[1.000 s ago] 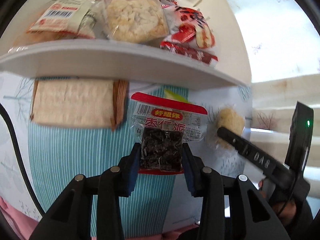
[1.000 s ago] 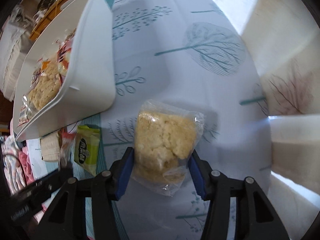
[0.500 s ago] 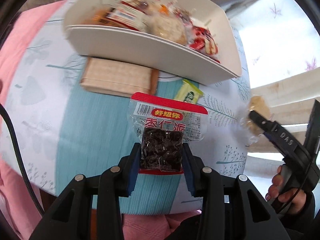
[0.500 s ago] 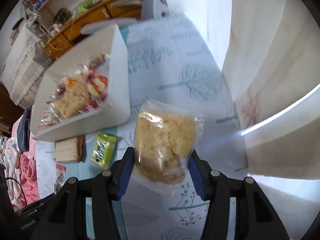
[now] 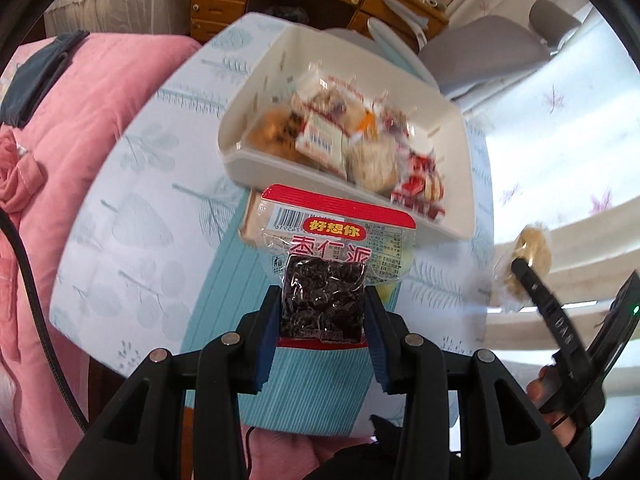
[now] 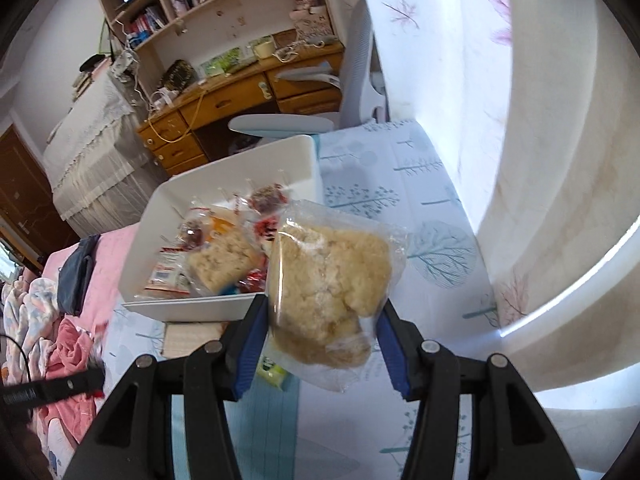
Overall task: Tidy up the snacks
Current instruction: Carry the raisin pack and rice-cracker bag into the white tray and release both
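Carrying is the step in hand, judged from both views: each gripper has a snack lifted clear of the table and the bin lies ahead.

In the left wrist view, the left gripper is clenched on a red-edged jujube packet, its blue pads pressing the dark clear window at the packet's lower end. The packet hangs above the teal-striped tablecloth. Just beyond it sits the white plastic bin, which holds several wrapped snacks: a pale puffed-rice cake, a white packet with a barcode, and small red-and-white wrappers. A tan wafer pack lies on the cloth against the bin's near wall, mostly hidden by the jujube packet. At the right edge the other gripper shows with its cake.

In the right wrist view, the right gripper grasps a puffed-rice cake in clear wrap, held in the air near the bin's corner. A green packet lies on the cloth below.

The next move probably calls for bringing each snack over the bin's rim before letting go.
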`<state>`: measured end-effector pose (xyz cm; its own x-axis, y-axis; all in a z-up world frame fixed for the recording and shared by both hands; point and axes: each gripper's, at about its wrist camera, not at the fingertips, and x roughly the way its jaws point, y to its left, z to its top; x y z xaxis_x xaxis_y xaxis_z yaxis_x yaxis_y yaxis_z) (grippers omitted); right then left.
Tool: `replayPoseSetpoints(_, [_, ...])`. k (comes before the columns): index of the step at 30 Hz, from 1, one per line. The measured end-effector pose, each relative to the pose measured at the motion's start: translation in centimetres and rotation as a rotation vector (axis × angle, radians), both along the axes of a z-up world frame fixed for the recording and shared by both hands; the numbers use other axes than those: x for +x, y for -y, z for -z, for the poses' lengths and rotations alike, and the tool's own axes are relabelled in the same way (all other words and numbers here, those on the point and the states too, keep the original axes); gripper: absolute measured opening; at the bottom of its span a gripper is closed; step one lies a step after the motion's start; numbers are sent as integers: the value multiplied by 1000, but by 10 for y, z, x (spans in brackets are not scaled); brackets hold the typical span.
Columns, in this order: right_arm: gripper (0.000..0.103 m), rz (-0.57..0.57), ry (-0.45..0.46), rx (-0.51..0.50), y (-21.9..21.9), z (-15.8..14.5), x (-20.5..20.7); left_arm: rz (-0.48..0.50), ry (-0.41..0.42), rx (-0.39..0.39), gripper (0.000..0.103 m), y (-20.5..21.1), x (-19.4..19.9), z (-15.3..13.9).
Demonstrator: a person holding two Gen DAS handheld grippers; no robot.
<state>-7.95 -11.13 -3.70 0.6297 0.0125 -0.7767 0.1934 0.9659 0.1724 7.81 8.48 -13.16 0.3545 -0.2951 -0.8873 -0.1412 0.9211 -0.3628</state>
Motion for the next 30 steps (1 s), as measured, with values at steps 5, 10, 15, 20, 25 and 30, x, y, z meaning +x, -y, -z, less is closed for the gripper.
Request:
replayPoseSetpoints(5, [53, 4, 14, 20, -18, 0, 15, 33, 29, 0, 38, -15, 25, -13])
replayPoseSetpoints(10, [53, 33, 11, 50, -35, 5, 34, 77, 45, -9, 38, -28, 56, -20])
replayPoseSetpoints(15, [53, 70, -8, 98, -52, 16, 53, 143, 58, -13, 38, -34, 87, -20])
replayPoseSetpoints(20, [53, 110, -19, 134, -62, 28, 64, 203, 81, -25, 38, -37, 110, -17])
replayPoseSetpoints(25, [53, 161, -25, 153, -68, 38, 68, 273, 100, -35, 38, -34, 126, -11])
replayPoseSetpoints(30, [54, 212, -37, 157, -70, 45, 71, 308, 102, -31, 39, -30, 136, -7])
